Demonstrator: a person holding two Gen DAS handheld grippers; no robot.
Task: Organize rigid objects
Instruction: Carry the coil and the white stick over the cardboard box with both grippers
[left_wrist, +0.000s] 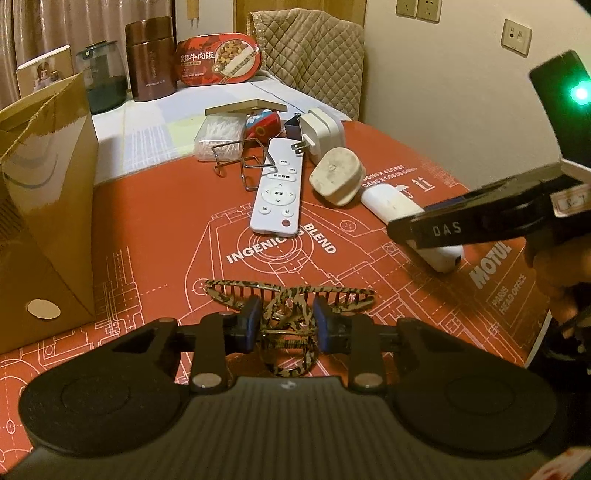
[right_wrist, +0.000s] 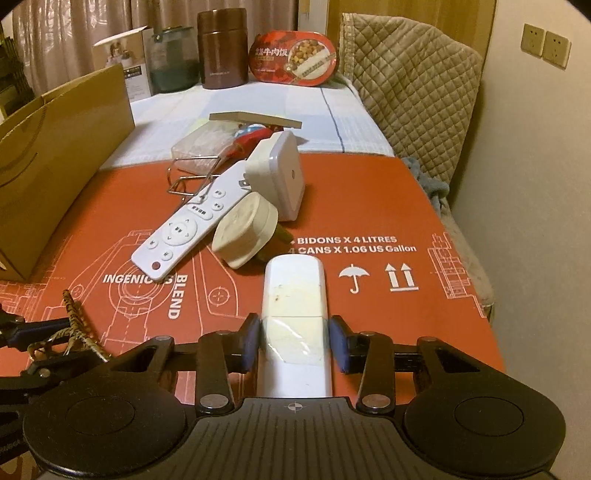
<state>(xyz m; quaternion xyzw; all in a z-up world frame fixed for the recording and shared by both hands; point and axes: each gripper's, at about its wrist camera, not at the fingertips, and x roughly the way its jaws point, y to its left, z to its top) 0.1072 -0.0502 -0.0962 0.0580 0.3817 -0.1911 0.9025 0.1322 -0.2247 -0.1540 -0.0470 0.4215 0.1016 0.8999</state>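
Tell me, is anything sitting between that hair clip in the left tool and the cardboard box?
Nothing visible. The left gripper has its fingers shut on the hair clip, and the box stands to its left with only bare red mat between. The remote and plugs lie farther back.

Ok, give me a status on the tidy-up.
Done: nothing looks sorted yet.

In hand: the left tool is shut on the leopard hair claw; the right tool is shut on the taped white case.

Left: the white remote, round plug, square adapter and wire frame lie piled together.
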